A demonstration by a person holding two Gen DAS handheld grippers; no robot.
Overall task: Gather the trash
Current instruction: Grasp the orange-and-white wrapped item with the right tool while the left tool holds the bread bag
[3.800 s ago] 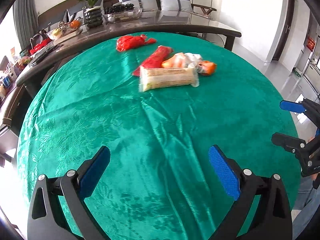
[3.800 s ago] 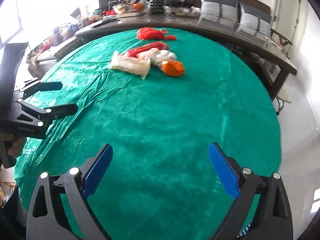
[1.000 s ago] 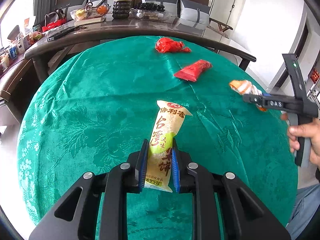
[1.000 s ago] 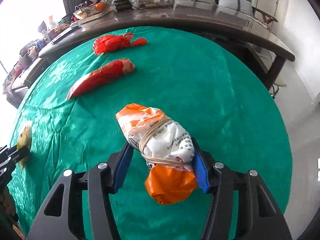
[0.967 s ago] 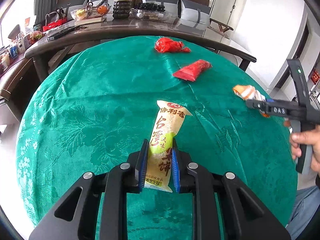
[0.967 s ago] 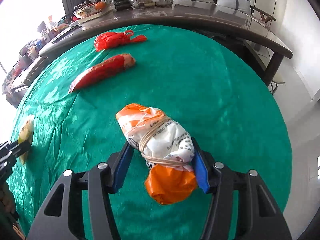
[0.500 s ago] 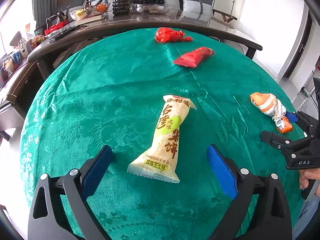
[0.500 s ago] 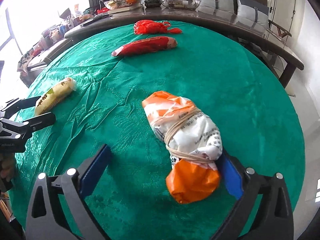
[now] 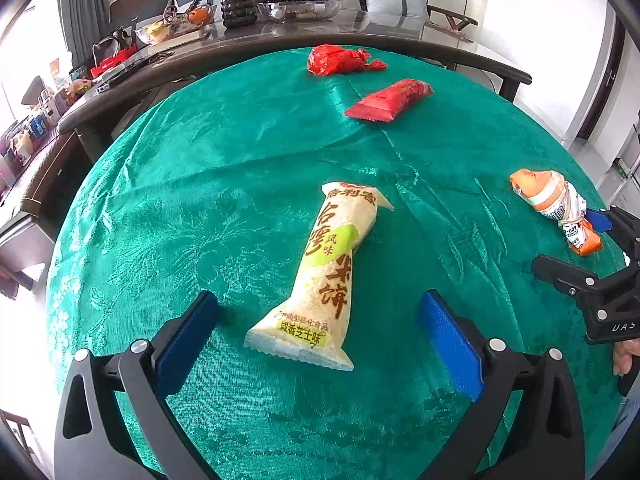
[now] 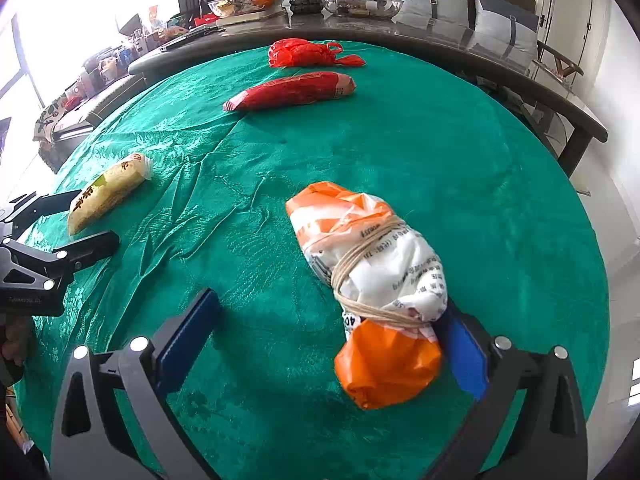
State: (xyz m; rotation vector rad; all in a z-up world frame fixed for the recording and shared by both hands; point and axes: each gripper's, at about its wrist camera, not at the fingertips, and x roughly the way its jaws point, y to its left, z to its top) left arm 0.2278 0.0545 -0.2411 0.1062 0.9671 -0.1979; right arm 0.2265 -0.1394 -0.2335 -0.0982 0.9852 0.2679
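A yellow rice-cracker packet (image 9: 324,276) lies on the green tablecloth (image 9: 240,168) between the wide-open jaws of my left gripper (image 9: 316,336); it also shows in the right wrist view (image 10: 106,192). An orange-and-white tied bag (image 10: 376,288) lies on the cloth between the open jaws of my right gripper (image 10: 324,336), leaning against the right finger; it also shows in the left wrist view (image 9: 556,208). A red snack packet (image 9: 390,100) and a red plastic bag (image 9: 340,60) lie farther back.
A dark long table (image 9: 360,36) with bowls, a plant pot and clutter stands behind the round table. Cushioned seats line the wall behind it. The round table's edge drops off close to the right of the tied bag (image 10: 592,280).
Both grippers have opened and let go: the yellow packet and the tied bag now lie on the cloth near the front edge. Both grippers have drawn back slightly.
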